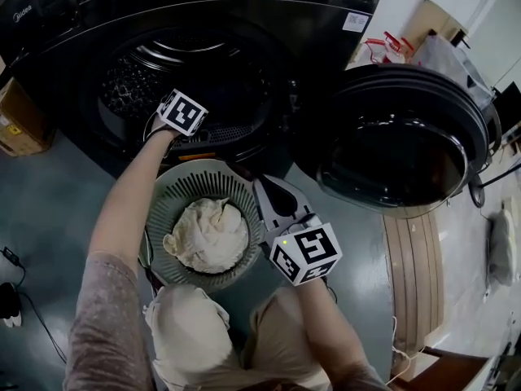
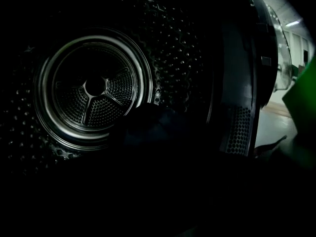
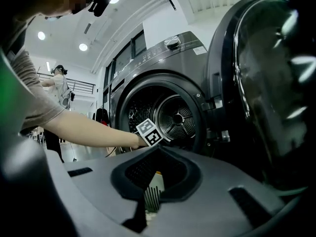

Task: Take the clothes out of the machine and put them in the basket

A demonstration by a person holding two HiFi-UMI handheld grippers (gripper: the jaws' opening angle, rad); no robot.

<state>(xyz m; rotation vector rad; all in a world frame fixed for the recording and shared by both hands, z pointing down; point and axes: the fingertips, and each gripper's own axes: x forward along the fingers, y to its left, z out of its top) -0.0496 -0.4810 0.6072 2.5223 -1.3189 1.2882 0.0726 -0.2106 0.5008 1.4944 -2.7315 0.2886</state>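
Observation:
The dark front-loading machine [image 1: 244,31] stands open, with its round door [image 1: 407,141] swung out to the right. My left gripper [image 1: 181,112] reaches into the drum mouth. Its jaws are lost in the dark, and I see nothing in them. In the left gripper view the perforated drum back [image 2: 94,88] shines, and a dark lump [image 2: 158,127], perhaps clothing, lies low in front. A round slatted basket [image 1: 167,198] on the floor holds a cream cloth [image 1: 207,235]. My right gripper [image 1: 266,186] hangs shut and empty over the basket's right rim, level, facing the machine [image 3: 163,58].
A cardboard box [image 1: 18,120] sits left of the machine. A cable and plug [image 1: 12,296] lie on the floor at the left. My knees [image 1: 187,332] are just behind the basket. Another person [image 3: 59,90] stands far off on the left.

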